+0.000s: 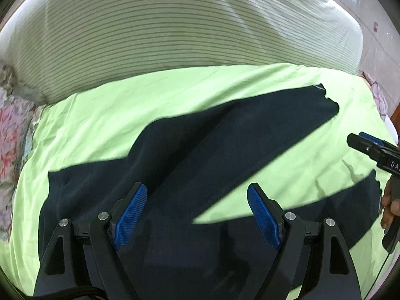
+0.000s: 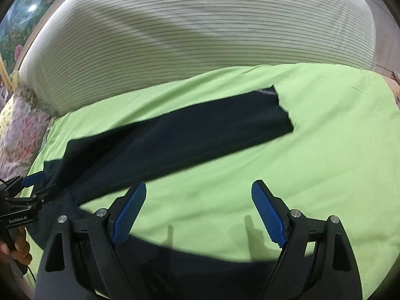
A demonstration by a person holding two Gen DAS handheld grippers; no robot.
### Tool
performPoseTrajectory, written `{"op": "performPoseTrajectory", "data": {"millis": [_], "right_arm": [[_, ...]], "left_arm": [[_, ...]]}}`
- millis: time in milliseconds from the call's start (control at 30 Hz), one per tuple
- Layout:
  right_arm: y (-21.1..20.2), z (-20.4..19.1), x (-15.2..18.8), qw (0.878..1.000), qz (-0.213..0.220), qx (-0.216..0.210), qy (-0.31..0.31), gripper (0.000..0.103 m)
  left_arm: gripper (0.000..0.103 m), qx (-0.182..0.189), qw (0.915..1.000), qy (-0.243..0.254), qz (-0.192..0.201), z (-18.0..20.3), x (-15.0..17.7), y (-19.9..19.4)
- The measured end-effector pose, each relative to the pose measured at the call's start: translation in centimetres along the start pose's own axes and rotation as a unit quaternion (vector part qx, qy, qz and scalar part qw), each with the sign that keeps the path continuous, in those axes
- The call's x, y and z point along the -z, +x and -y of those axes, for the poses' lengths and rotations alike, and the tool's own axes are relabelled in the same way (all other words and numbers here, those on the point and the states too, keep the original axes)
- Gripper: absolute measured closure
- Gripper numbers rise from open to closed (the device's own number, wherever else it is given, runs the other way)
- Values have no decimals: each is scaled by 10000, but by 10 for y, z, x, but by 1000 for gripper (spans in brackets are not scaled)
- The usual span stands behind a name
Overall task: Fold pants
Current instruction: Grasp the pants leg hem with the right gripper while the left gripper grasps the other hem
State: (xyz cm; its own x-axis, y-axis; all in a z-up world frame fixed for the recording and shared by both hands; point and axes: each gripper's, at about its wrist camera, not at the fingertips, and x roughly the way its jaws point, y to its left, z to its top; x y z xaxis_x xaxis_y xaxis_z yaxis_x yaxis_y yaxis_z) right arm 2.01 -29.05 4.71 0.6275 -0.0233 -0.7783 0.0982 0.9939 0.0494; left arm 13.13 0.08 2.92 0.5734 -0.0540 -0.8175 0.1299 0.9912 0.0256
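Lying spread out on a lime green sheet [image 1: 175, 95] are the dark pants [image 1: 200, 150], with the two legs fanned apart in a V, so green shows between them. The sheet covers a bed, and behind it sits a big striped cushion [image 1: 150, 25], with some flowery fabric [image 1: 12, 125] off to the left side.

The left tool [image 1: 197, 187] hangs over the waist end of the pants, its blue pads spread wide apart and nothing between them. From its own camera the right tool [image 2: 200, 185] is also wide open and empty, hovering over the green gap between the legs, with one leg stretching away ahead and the other passing under it.

In the left view the right tool pokes in from the right edge with a hand [image 1: 390, 200] on its handle; can't tell from there if it touches anything. Both views are a bit blurry
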Motion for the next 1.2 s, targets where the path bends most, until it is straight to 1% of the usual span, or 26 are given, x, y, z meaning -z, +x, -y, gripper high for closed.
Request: {"op": "performPoseTrajectory", "data": {"millis": [100, 200, 367, 467, 533, 633, 833, 933, 1000, 1033, 1067, 1100, 1133, 1167, 1200], "right_arm": [[11, 15, -19, 9999, -64, -47, 125, 16], [19, 31, -36, 9996, -48, -118, 262, 16], [38, 58, -60, 9989, -99, 2, 455, 16], [50, 74, -74, 9980, -138, 49, 608, 16], [59, 84, -84, 9973, -164, 93, 707, 16], [72, 99, -98, 9960, -173, 97, 866, 16], [96, 122, -122, 9933, -122, 106, 1146, 16], [110, 128, -130, 9924, -220, 88, 1208, 18], [117, 128, -133, 9931, -287, 20, 1136, 32], [121, 126, -133, 9937, -350, 20, 1067, 36], [125, 124, -134, 9942, -429, -6, 990, 42], [129, 120, -135, 9944, -505, -74, 928, 55], [129, 118, -135, 9947, -550, -110, 859, 63], [128, 116, -135, 9951, -578, -103, 794, 73], [126, 114, -135, 9956, -572, -118, 733, 84]], "left_arm": [[20, 10, 10000, 33, -22, 0, -20, 12], [20, -24, 9998, 175, 16, 4, -41, 24], [20, -138, 9988, 460, 68, 9, -69, 45], [20, -178, 9981, 587, -27, 10, -83, 61], [20, -293, 9973, 670, -86, 10, -89, 71], [20, -304, 9966, 741, -210, 9, -97, 86], [20, -159, 9944, 940, -462, 12, -103, 113], [20, -70, 9928, 1018, -633, 14, -103, 125], [20, -63, 9918, 1075, -691, 15, -103, 132], [21, -60, 9912, 1097, -734, 15, -103, 135], [22, -59, 9905, 1113, -801, 15, -103, 140], [30, -20, 9899, 1120, -872, 16, -104, 145], [47, 63, 9889, 1122, -973, 16, -105, 148], [59, 183, 9878, 1122, -1063, 16, -106, 151], [77, 326, 9866, 1130, -1128, 15, -106, 152]]}}
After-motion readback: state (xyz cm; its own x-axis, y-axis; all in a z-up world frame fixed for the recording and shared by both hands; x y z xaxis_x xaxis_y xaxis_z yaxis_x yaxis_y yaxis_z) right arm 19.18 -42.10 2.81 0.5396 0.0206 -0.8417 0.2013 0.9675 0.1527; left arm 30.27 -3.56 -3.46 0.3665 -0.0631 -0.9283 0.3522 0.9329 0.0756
